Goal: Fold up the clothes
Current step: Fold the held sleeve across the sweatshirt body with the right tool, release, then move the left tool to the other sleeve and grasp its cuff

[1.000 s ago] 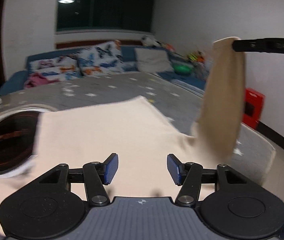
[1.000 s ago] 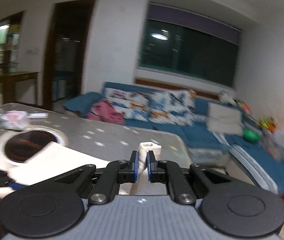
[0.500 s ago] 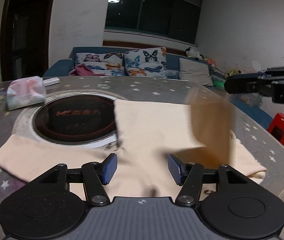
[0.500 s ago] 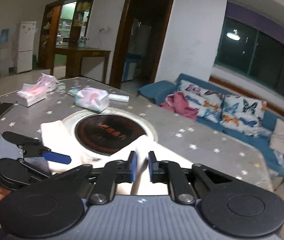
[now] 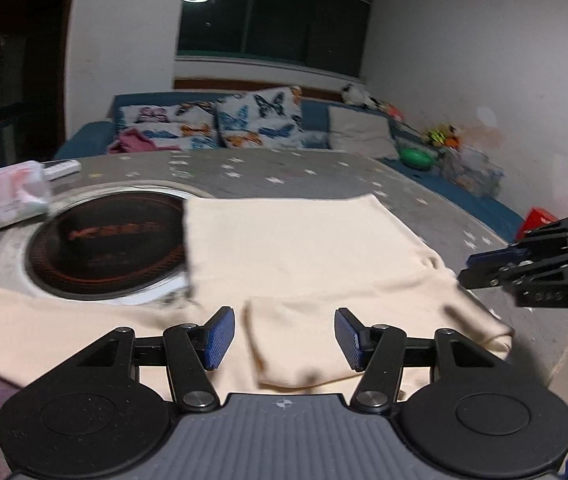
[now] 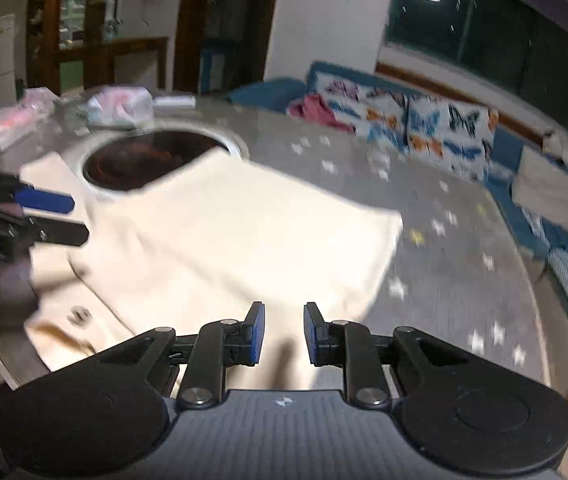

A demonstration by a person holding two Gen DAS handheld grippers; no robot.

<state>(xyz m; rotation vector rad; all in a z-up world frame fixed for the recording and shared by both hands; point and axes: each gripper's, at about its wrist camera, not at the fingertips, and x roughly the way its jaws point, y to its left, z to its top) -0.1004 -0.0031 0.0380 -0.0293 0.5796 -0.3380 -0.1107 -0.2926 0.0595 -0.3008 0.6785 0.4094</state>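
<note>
A cream garment [image 5: 307,248] lies spread on the grey star-patterned table [image 5: 284,168], its right sleeve folded over the near body [image 5: 323,344]. It also shows in the right wrist view [image 6: 244,240]. My left gripper [image 5: 284,336] is open and empty just above the garment's near edge. My right gripper [image 6: 283,334] is open and empty above the garment's right side; it shows at the right of the left wrist view [image 5: 523,268].
A round dark hotplate [image 5: 112,244] is set in the table, partly under the garment. A tissue pack [image 5: 12,196] lies at the far left. A blue sofa with butterfly cushions [image 5: 244,124] stands behind the table. The table's right edge [image 5: 563,340] is near.
My right gripper has opened and let go of the sleeve, which now lies folded on the garment. The right gripper has drawn back to the right. The left gripper stays open.
</note>
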